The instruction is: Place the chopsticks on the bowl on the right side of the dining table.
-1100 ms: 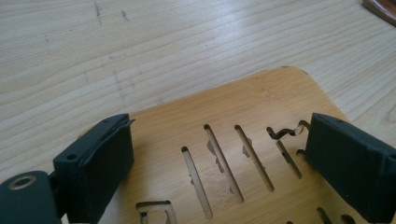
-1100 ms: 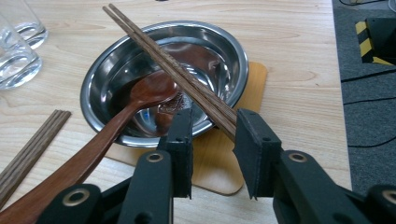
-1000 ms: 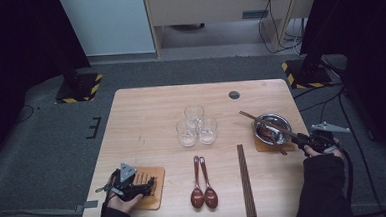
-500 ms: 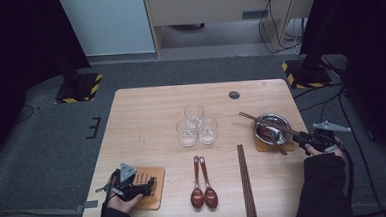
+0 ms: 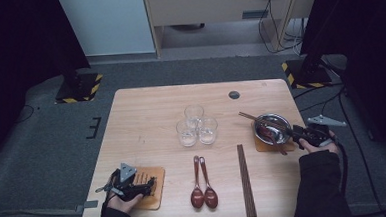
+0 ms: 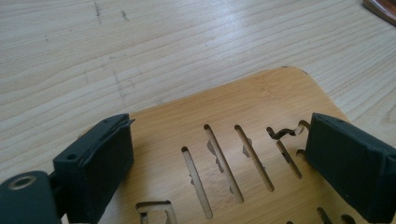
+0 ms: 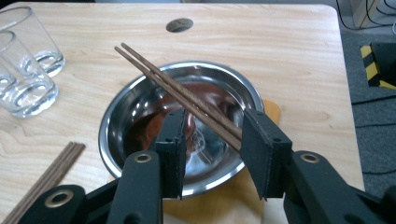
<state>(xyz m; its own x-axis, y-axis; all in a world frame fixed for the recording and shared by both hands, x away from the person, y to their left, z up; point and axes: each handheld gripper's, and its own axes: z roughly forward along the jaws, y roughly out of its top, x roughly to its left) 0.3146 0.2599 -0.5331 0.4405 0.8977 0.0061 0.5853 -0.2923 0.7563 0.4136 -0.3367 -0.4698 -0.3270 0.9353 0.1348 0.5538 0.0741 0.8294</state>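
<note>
The right gripper (image 5: 296,132) sits at the counter's (image 5: 146,121) right edge, just beside a steel bowl (image 5: 272,128) that rests on a small wooden coaster (image 5: 261,145). A pair of chopsticks (image 7: 177,91) lies across the bowl, one end sticking out past the rim toward the middle of the counter, the other end running between the gripper's jaws. In the right gripper view those jaws have just been opening: the chopsticks touch the right-hand pad, while a clear gap shows on the other side, so the grip is released rather than pressing. The bowl's near rim lies under the jaws.

The left gripper (image 5: 146,184) lies at the near left corner, over a slotted wooden mat (image 6: 224,140) close to the counter's front edge. Its jaws stand apart with the mat's flat surface showing between them, and nothing is clamped.

Between the two hands the near edge carries two wooden spoons (image 5: 203,189) and a second pair of chopsticks (image 5: 246,180), side by side but apart. Three glasses (image 5: 196,124) cluster in the middle. The far half and the left side of the counter are bare wood, except for a small round hole (image 5: 234,95) near the far edge.
</note>
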